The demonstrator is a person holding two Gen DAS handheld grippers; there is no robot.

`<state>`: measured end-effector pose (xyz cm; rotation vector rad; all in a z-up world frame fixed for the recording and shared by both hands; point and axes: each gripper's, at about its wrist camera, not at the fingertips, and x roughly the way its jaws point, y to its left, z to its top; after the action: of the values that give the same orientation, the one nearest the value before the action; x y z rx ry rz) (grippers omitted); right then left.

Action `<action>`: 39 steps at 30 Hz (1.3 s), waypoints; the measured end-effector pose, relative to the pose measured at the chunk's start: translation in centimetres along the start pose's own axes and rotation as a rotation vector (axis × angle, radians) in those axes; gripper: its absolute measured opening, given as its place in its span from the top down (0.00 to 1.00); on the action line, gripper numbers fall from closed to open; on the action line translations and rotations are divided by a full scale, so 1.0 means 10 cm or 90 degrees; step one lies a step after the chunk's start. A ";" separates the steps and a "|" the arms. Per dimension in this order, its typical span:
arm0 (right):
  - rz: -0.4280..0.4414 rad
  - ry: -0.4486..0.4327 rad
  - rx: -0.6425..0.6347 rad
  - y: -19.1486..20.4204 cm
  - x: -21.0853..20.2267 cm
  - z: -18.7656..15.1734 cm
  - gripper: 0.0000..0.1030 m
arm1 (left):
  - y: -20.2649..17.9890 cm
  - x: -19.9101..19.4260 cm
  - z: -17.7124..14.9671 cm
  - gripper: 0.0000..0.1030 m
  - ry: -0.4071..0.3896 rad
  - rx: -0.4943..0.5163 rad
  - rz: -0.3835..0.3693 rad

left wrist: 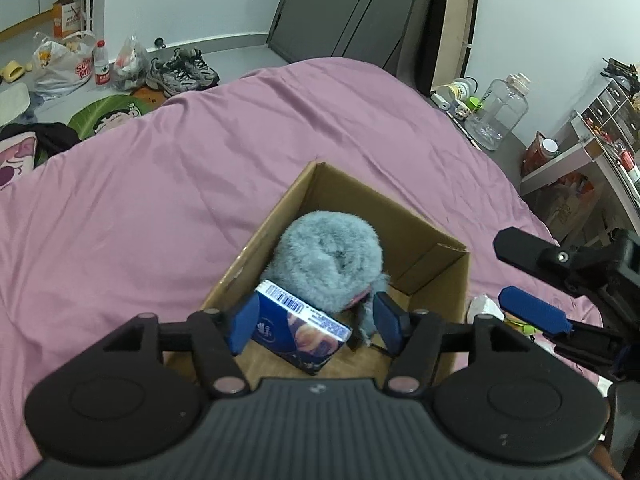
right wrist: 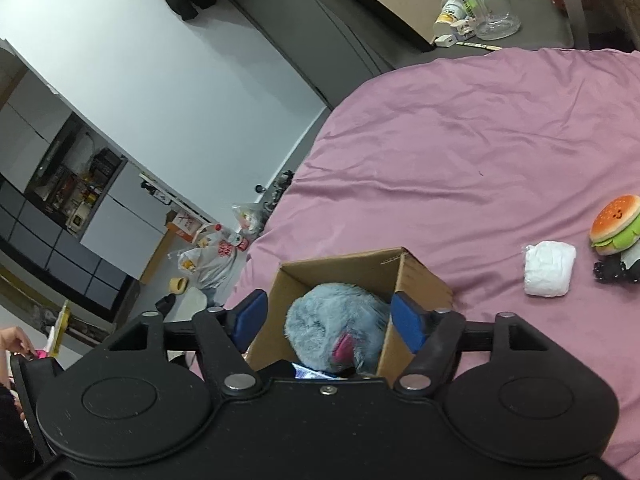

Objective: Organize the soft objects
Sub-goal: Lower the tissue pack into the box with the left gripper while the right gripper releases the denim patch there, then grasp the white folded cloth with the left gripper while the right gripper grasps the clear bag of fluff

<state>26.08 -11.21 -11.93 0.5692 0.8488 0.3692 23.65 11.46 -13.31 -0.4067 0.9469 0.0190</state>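
Cardboard box (left wrist: 430, 248), grey plush (left wrist: 326, 258), blue packet (left wrist: 298, 330) inside

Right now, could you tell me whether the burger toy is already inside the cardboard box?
No, the burger toy lies on the pink bedsheet, apart from the cardboard box.

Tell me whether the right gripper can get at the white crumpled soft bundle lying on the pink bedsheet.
Probably yes: the right gripper is open and empty, and the white bundle lies uncovered on the pink bedsheet, beside the cardboard box.
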 end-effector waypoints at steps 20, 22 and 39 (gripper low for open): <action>-0.092 0.006 0.004 -0.42 -0.79 0.11 0.23 | -0.54 -0.38 -0.03 0.24 -0.018 0.062 0.004; -0.102 -0.002 -0.006 -0.46 -0.90 0.14 0.19 | -0.63 -0.41 -0.05 0.23 -0.017 0.071 0.001; -0.107 -0.039 0.034 -1.20 -1.30 0.14 0.02 | -1.28 -0.42 -0.27 0.23 -0.018 0.114 0.007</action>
<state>20.19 -27.87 -10.68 0.5519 0.8423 0.1754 21.51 -0.62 -7.19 -0.2358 0.9151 -0.0495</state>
